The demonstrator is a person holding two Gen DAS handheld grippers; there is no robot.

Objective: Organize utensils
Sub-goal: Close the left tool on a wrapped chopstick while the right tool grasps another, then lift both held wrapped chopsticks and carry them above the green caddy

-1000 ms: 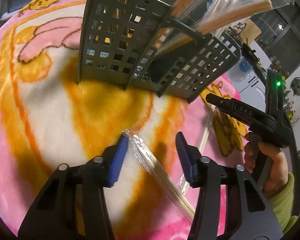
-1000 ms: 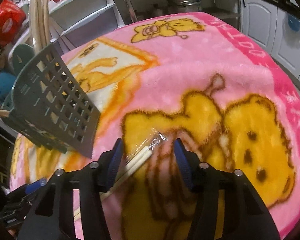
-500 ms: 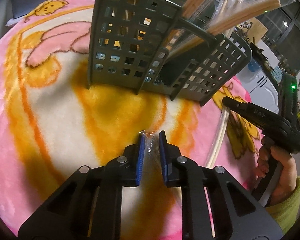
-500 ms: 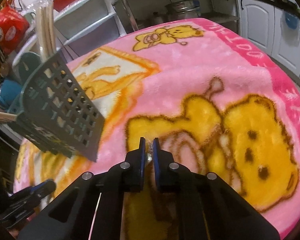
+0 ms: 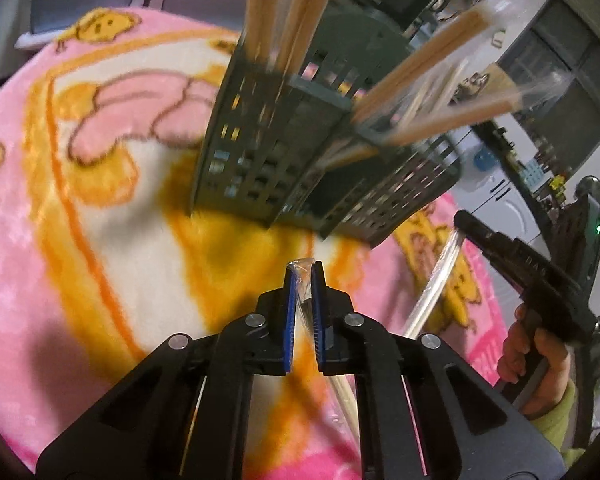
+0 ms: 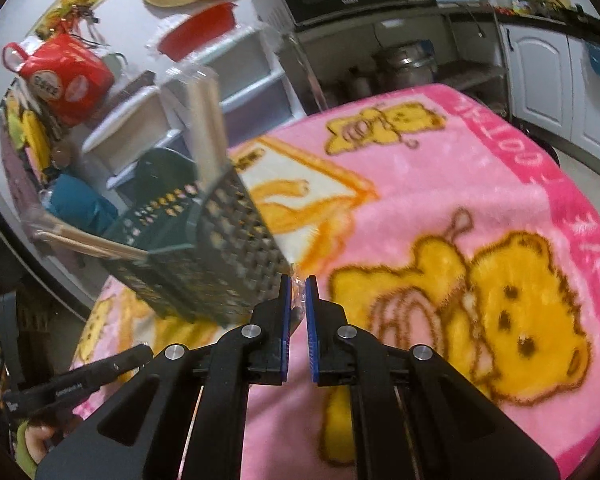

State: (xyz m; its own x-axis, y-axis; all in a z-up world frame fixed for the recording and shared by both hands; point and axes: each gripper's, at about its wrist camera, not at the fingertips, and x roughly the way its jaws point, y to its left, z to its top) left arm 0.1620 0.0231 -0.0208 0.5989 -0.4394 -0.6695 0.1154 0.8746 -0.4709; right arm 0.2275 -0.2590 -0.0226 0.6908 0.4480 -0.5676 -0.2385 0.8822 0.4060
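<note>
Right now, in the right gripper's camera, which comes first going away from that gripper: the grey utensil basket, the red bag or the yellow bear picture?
1. Yellow bear picture: on the blanket, just right of the right gripper.
2. Grey utensil basket: to the left, with its near corner close to the fingertips. These two are nearly too close to call.
3. Red bag: far off at upper left, beyond the table.

Two wrist views, shared caddy (image 5: 300,168)

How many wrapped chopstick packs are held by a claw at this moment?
2: one chopstick pack is in the left claw, another pack in the right claw. More stand in the basket.
</note>
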